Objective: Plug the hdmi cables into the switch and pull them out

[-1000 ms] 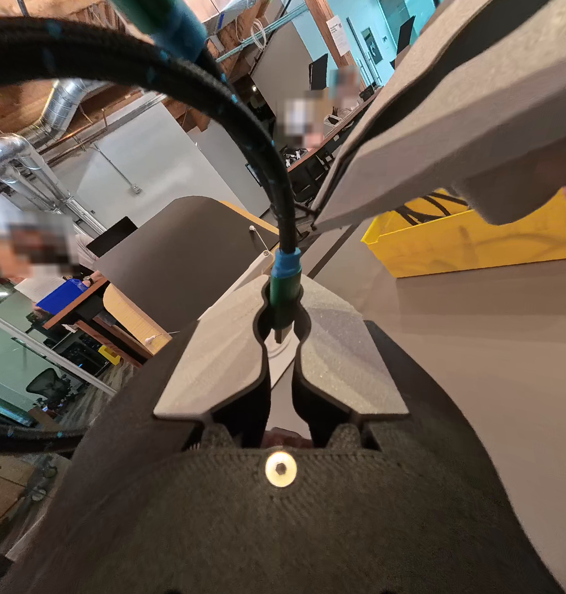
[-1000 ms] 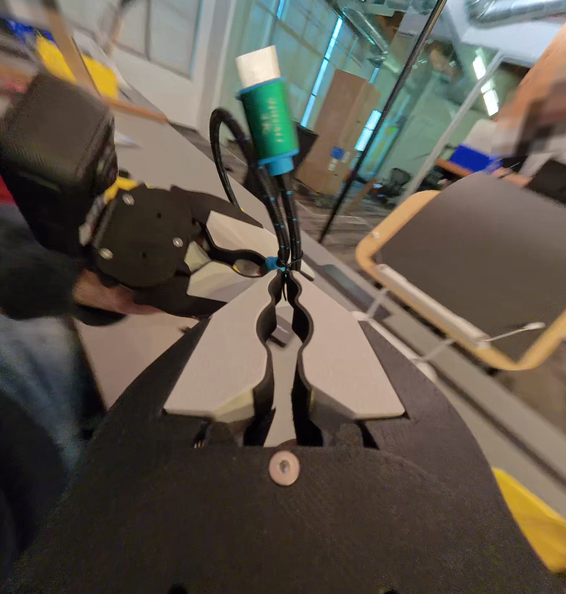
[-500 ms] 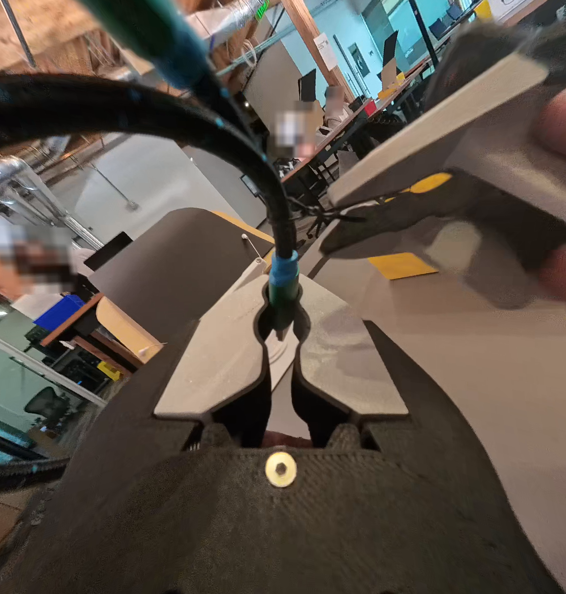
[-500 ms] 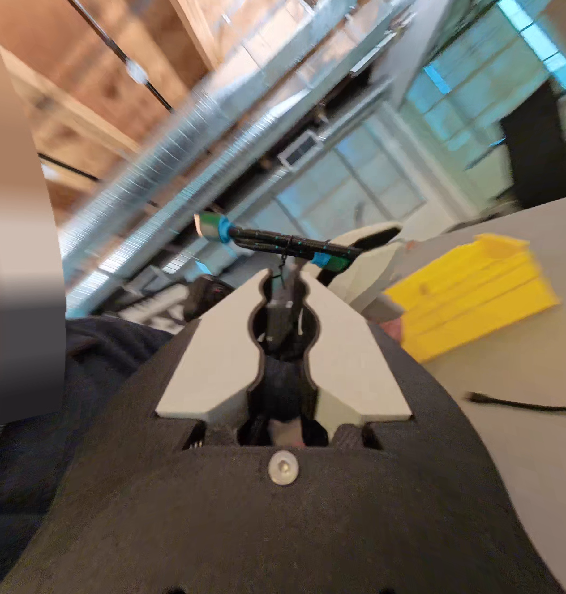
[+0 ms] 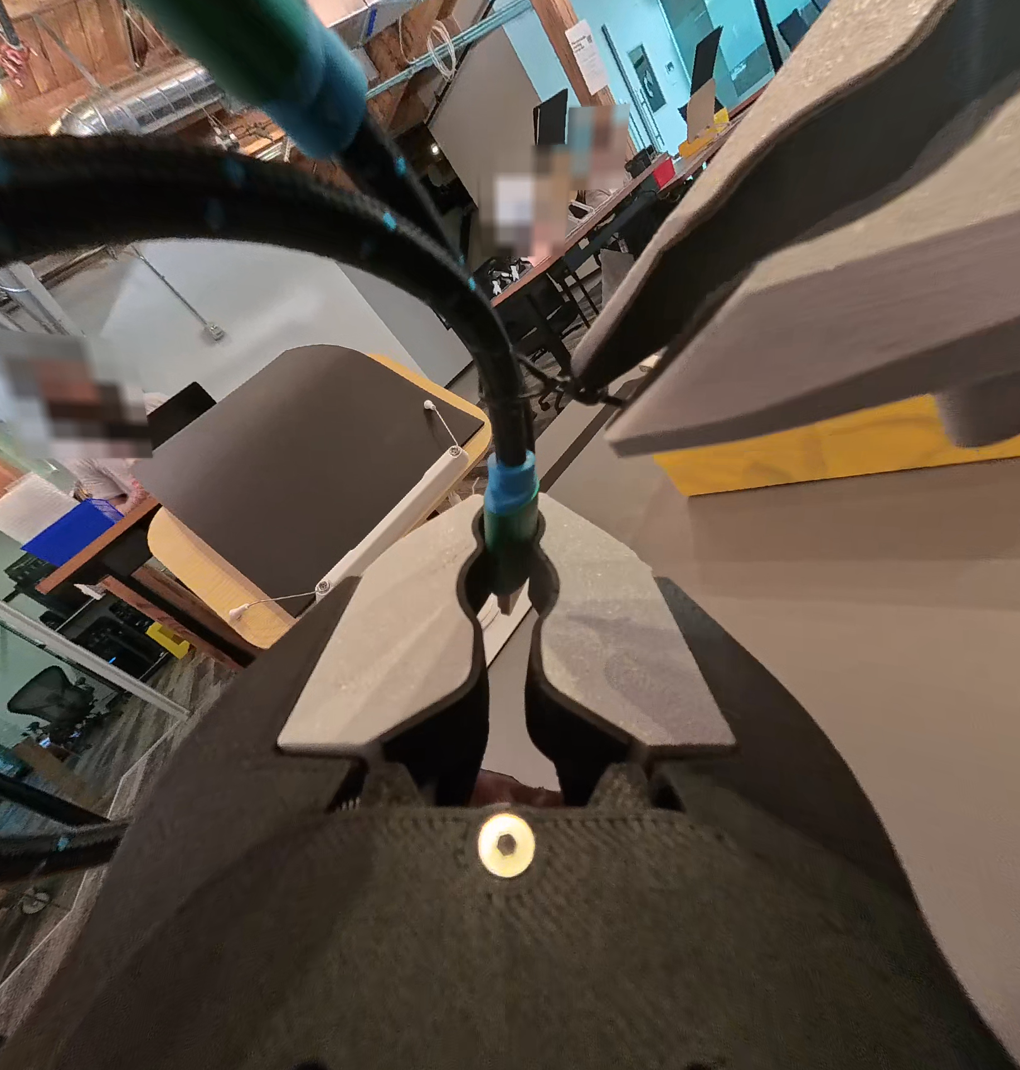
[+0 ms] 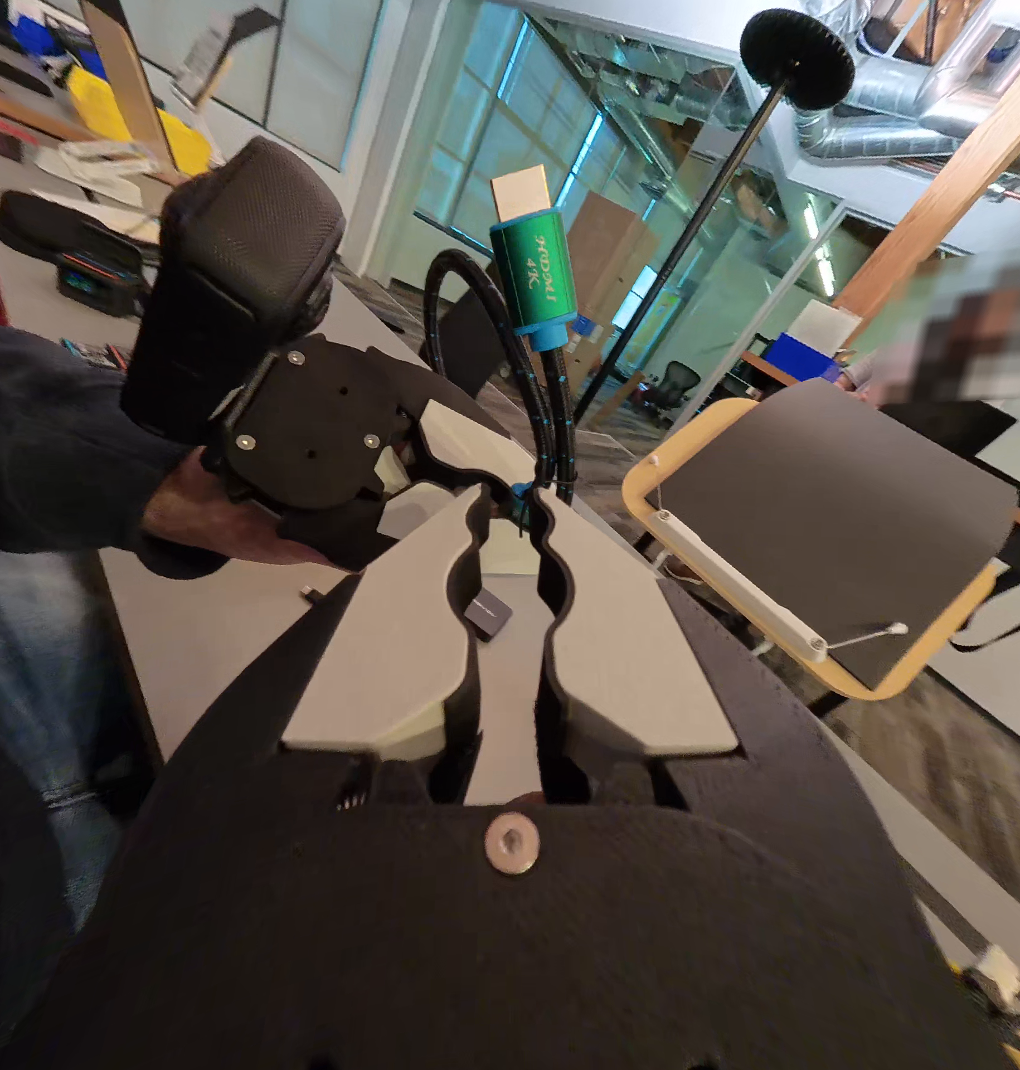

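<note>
Left tongs (image 5: pixel 507 570) clenched on green HDMI plug (image 5: pixel 506 524), metal tip pointing back toward camera. Right tongs (image 6: pixel 513 509) pinched on tie (image 6: pixel 522 509) binding looped braided cable (image 6: pixel 484 324) — second plug (image 6: pixel 534 278) sticks up free. Small dark box, likely switch (image 6: pixel 488 615), lies on worktop (image 6: pixel 224 614) below. Risks: bundle still tied, cable short; stiff loop torques plug, twists in grip.

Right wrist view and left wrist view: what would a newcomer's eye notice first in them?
In the right wrist view, a green HDMI plug stands upright in the air at the centre, its metal end pointing up, above a black braided cable pinched at the right gripper. In the left wrist view, the left gripper is closed on the other green plug, and the cable arches overhead.
</note>
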A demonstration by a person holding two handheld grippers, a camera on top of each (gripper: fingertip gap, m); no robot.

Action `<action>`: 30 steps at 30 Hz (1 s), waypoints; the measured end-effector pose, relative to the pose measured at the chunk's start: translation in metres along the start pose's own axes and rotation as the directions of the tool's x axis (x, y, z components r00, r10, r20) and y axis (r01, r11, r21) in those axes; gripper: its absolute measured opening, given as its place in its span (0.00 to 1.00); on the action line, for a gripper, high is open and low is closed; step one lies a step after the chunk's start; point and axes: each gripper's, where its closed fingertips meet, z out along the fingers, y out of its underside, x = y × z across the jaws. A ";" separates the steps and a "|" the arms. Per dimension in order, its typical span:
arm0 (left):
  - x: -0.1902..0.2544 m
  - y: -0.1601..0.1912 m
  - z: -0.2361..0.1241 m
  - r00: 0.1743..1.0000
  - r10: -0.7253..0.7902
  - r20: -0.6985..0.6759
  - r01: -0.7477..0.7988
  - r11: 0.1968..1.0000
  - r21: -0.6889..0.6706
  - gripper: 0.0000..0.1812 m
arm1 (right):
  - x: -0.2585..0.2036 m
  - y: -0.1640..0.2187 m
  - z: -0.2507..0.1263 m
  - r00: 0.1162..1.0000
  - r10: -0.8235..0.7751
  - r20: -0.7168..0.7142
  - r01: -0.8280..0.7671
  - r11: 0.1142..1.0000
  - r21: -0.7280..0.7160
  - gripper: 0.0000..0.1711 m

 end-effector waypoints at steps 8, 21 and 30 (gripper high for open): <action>0.000 0.002 0.000 1.000 0.004 0.003 -0.004 1.000 -0.002 0.04 | 0.002 -0.003 -0.001 0.998 -0.063 -0.012 0.063 0.998 -0.017 0.00; 0.002 -0.005 -0.002 0.999 0.036 0.009 -0.036 0.998 0.047 0.04 | 0.020 0.008 -0.005 0.202 0.834 0.514 -0.969 0.247 -0.020 0.00; 0.008 -0.007 -0.005 0.999 0.026 -0.030 -0.023 0.997 0.078 0.04 | 0.011 0.014 0.001 0.151 0.840 0.520 -0.974 0.217 -0.067 0.00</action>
